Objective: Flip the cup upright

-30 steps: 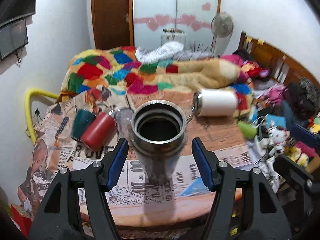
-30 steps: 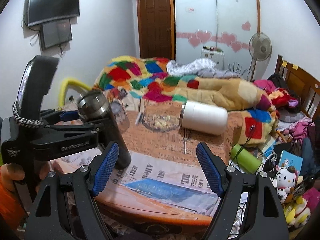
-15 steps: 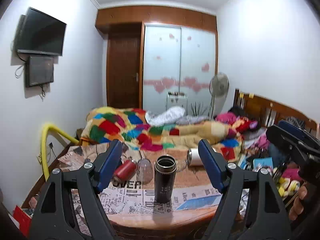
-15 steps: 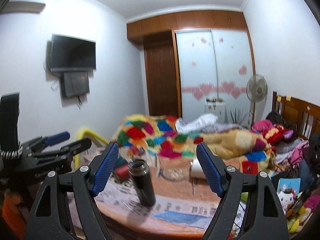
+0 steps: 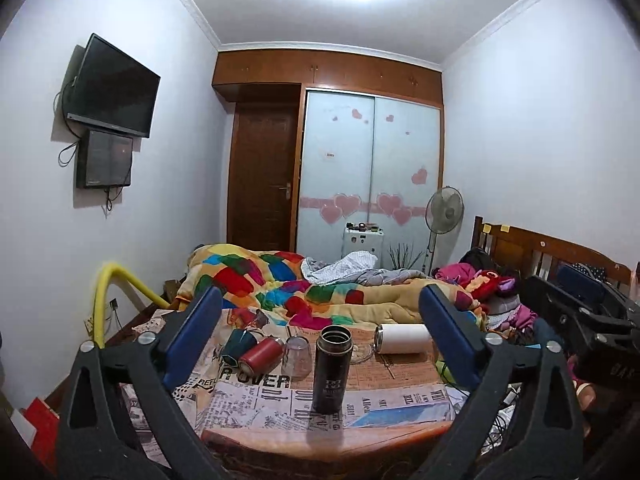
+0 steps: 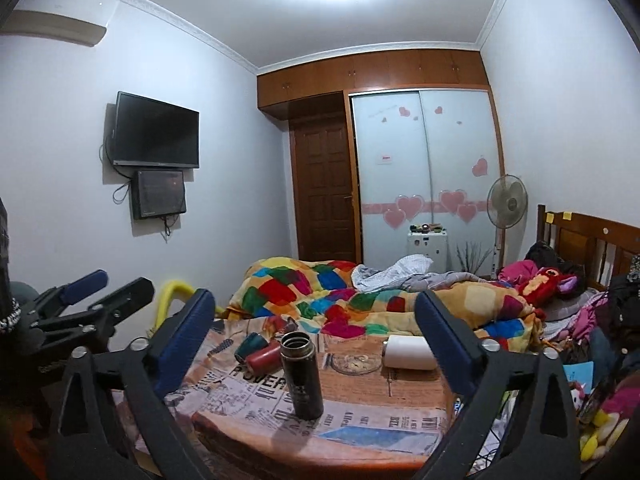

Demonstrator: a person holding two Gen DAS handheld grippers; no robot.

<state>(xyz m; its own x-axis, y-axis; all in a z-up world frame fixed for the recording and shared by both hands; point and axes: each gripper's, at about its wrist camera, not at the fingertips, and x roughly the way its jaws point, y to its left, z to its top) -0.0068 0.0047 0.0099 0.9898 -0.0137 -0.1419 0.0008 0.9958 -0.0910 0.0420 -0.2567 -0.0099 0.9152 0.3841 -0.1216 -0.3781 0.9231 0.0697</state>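
Note:
A dark steel cup [image 5: 331, 368] stands upright, mouth up, on the newspaper-covered table [image 5: 320, 436]; it also shows in the right wrist view [image 6: 301, 374]. My left gripper [image 5: 320, 340] is open and empty, held back from the table with the cup seen between its fingers. My right gripper [image 6: 314, 340] is open and empty, also back from the table. The left gripper shows at the left edge of the right wrist view [image 6: 84, 300].
A teal cup [image 5: 237, 345] and a red cup [image 5: 261, 357] lie on their sides at the back left. A clear glass [image 5: 297, 356] stands mouth down. A white cup [image 5: 402, 338] lies on its side beside a glass dish [image 6: 357, 363]. A bed with a patchwork quilt [image 5: 280, 276] is behind.
Both grippers have pulled back and up from the table. The left gripper, which straddled the upright cup a second ago, is now well clear of it. The cup stays upright.

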